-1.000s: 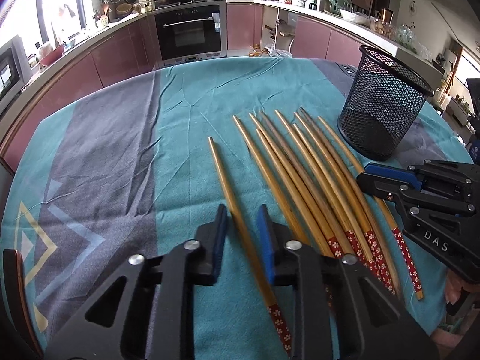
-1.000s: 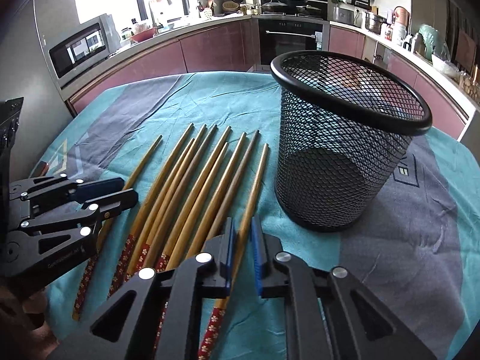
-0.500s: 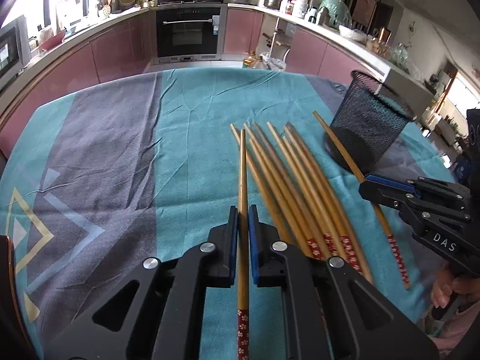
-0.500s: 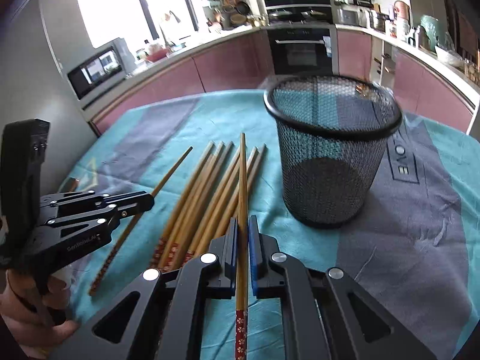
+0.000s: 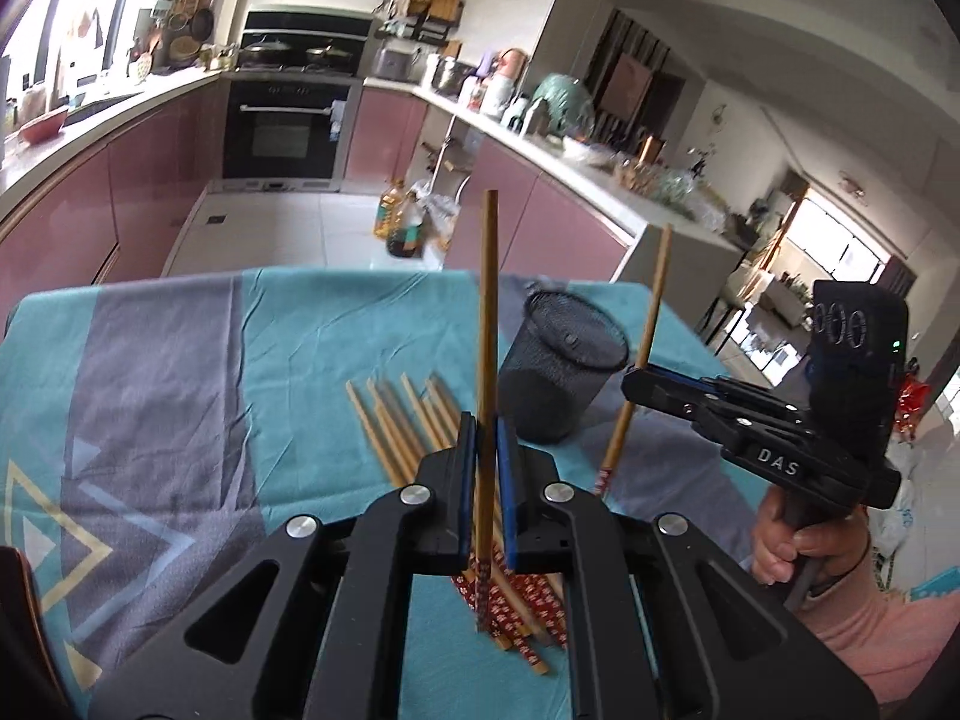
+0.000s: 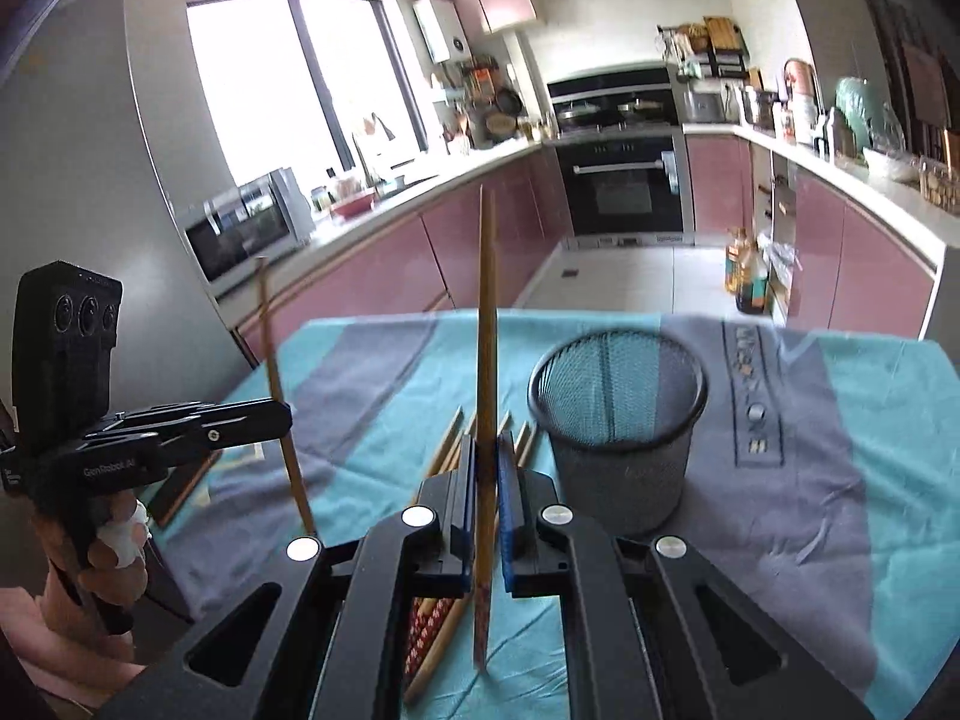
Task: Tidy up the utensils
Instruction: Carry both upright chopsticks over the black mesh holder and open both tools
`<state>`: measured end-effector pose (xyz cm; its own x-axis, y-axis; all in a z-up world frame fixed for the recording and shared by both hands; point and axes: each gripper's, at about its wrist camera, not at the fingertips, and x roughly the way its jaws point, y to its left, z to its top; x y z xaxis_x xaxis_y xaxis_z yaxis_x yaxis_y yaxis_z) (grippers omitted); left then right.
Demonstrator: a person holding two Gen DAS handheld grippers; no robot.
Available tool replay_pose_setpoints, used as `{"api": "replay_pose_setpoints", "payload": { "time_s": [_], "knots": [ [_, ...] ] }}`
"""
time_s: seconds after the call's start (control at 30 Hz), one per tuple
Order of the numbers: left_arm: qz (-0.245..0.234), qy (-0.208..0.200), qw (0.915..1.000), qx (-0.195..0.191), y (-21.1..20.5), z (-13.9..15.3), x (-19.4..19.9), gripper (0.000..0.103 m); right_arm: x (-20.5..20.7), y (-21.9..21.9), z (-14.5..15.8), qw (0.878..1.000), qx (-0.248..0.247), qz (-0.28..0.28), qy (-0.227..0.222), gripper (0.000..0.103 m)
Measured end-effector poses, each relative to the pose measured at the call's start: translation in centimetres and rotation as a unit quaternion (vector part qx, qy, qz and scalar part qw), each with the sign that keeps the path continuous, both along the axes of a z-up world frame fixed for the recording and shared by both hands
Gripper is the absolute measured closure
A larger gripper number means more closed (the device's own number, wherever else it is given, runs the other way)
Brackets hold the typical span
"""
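Observation:
My left gripper (image 5: 486,438) is shut on one bamboo chopstick (image 5: 487,312), held off the table with its thin tip pointing up and away. My right gripper (image 6: 486,456) is shut on a second chopstick (image 6: 487,312) in the same way. Each gripper also shows in the other's view: the right gripper (image 5: 636,384) with its chopstick (image 5: 651,312), the left gripper (image 6: 282,414) with its chopstick (image 6: 273,348). Several more chopsticks (image 5: 396,426) with red patterned ends lie side by side on the cloth. The black mesh cup (image 6: 618,420) stands upright and empty to the right of them.
The table (image 5: 150,396) wears a teal and grey cloth. A person's hands (image 5: 798,540) in pink sleeves grip the handles. Behind the table run pink kitchen cabinets, an oven (image 6: 624,180) and bottles (image 5: 399,228) on the floor.
Both grippers closed on a chopstick each, then rose from the table and tilted upward, lifting the sticks clear of the row. The cup and the other chopsticks stayed put.

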<state>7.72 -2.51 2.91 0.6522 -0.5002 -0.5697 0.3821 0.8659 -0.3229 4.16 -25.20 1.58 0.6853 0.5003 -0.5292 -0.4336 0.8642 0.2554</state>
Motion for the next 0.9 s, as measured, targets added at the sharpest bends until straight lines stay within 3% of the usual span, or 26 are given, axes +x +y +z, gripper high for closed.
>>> {"api": "replay_pose_setpoints", "payload": {
  "time_s": [0.5, 0.63, 0.9],
  "knots": [
    [-0.011, -0.089, 0.9947, -0.050, -3.6, 10.7, 4.1, 0.096, 2.2, -3.8, 8.4, 0.994, 0.010, -0.019, -0.103, 0.098],
    [-0.016, -0.092, 0.9943, -0.051, -5.6, 11.5, 5.7, 0.095, 3.5, -4.4, 8.7, 0.993, -0.013, -0.038, -0.115, 0.098],
    [-0.030, -0.057, 0.9979, 0.013, -10.7, 8.2, 8.2, 0.096, 6.6, -4.0, 5.1, 0.997, -0.048, -0.028, -0.046, 0.098]
  ]
}}
